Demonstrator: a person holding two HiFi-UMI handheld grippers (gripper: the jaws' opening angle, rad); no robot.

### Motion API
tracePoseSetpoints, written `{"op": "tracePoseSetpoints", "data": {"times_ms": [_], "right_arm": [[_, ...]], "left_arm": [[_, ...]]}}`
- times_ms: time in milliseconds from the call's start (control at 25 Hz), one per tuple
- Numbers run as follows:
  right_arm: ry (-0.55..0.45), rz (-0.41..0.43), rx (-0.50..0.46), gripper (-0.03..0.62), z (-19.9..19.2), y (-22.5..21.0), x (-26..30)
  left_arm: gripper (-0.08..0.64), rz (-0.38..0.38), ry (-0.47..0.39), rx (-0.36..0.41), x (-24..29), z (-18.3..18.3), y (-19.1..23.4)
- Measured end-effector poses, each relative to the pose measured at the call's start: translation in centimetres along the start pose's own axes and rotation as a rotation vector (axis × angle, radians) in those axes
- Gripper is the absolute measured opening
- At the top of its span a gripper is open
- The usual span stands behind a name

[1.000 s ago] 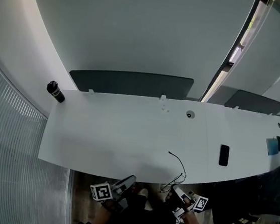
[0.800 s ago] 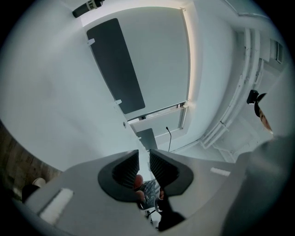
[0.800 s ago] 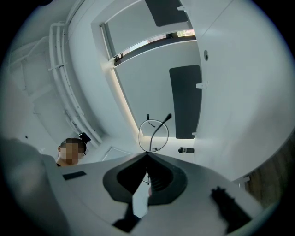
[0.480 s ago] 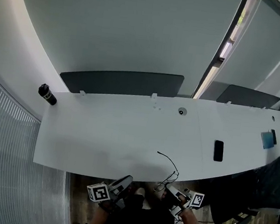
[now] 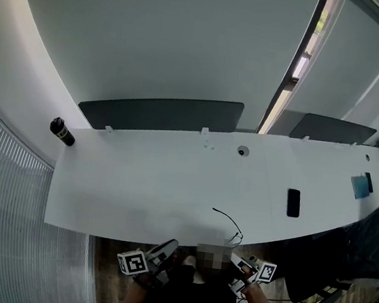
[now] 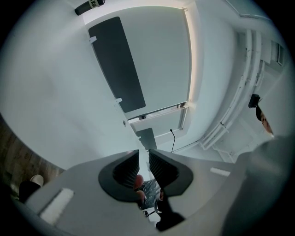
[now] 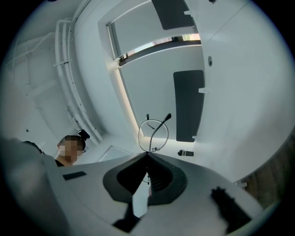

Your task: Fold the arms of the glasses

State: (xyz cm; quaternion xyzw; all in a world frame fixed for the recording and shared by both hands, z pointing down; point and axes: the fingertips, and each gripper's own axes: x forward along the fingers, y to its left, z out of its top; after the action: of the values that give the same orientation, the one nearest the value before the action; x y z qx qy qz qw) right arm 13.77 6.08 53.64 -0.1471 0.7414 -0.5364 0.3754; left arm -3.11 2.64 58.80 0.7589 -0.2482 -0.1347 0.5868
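The right claw (image 7: pixel 147 156) has its jaws pressed together on the thin black wire-rimmed glasses (image 7: pixel 153 135), gripping the frame just below one round lens. In the right gripper view that lens stands at 12 o'clock from the jaw tips, and one slim arm slants across it toward 1 o'clock.

In the head view the glasses (image 5: pixel 228 216) are held over the near edge of the long white bench (image 5: pixel 158 185), at about 5 o'clock. The right claw (image 5: pixel 238 259) is just under them.

The left claw (image 6: pixel 144 155) holds nothing. Its jaws stand a narrow slit apart, having just been closing a little, with only the bench showing beyond them. In the head view it (image 5: pixel 169 246) waits at 6 o'clock, below the bench edge.

A black cylindrical bottle (image 5: pixel 62 132) lies at 9 o'clock, and a flat black phone (image 5: pixel 293 203) at 3 o'clock.
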Motion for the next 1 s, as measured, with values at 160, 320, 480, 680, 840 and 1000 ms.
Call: {"op": "tracePoseSetpoints", "data": {"times_ms": [160,320,480,680,840,1000], "right_arm": [[-0.003,0.01,-0.002,0.009,-0.15,0.32,-0.2],[-0.005,0.013,-0.005,0.009,-0.21,0.35,-0.3],[0.0,0.015,-0.005,0.009,-0.39,0.32,-0.31],[-0.001,0.013,-0.008,0.009,-0.23,0.68,-0.34],[-0.005,0.013,-0.009,0.009,-0.22,0.65,-0.36],[0.006,0.016,-0.014,0.009,-0.43,0.82,-0.24]], "left_arm": [[0.058,0.005,-0.006,-0.003,-0.32,-0.21,0.07],[0.057,0.014,-0.006,-0.008,-0.5,-0.54,0.22],[0.055,0.01,-0.009,-0.003,-0.58,-0.58,0.33],[0.054,0.005,-0.009,-0.003,-0.46,-0.62,0.08],[0.054,0.016,-0.008,-0.01,-0.54,-0.71,0.4],[0.054,0.017,-0.011,-0.013,-0.78,-0.8,0.32]]}}
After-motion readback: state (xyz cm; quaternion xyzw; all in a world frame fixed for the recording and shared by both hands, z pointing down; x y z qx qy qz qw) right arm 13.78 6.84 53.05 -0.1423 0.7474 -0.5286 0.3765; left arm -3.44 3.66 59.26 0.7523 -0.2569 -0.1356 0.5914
